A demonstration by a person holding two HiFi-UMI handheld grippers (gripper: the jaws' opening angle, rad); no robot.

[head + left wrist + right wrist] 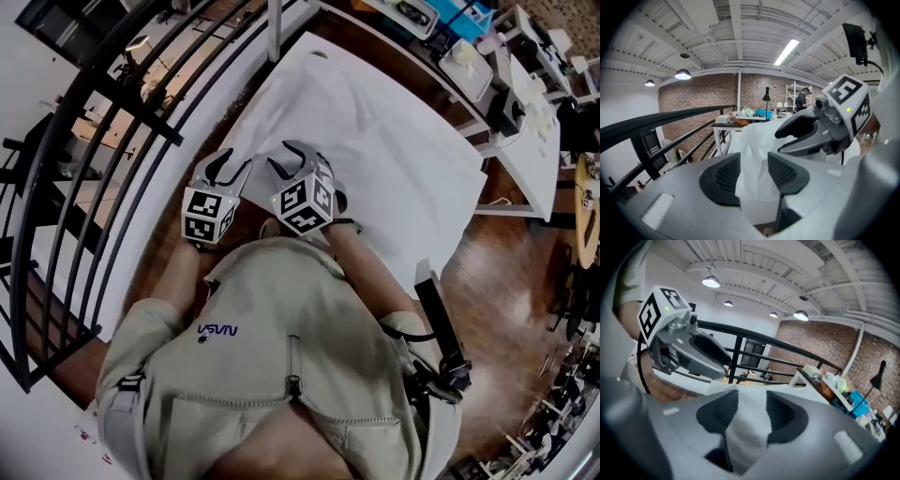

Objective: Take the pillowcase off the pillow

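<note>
Left gripper (753, 171), right gripper (751, 412): both clamp pillowcase (375, 131) at table (394, 47) near edge. Grip step, likely; next you spread opening.

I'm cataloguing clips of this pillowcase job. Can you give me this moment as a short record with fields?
scene: white pillowcase spread flat, black railing at the head view's left
left gripper: claw closed on a bunch of pillowcase fabric
right gripper: claw on white fabric that fills its gap
grip place: near edge of the pillowcase, grippers side by side
pillow: not visible apart from its case
</note>
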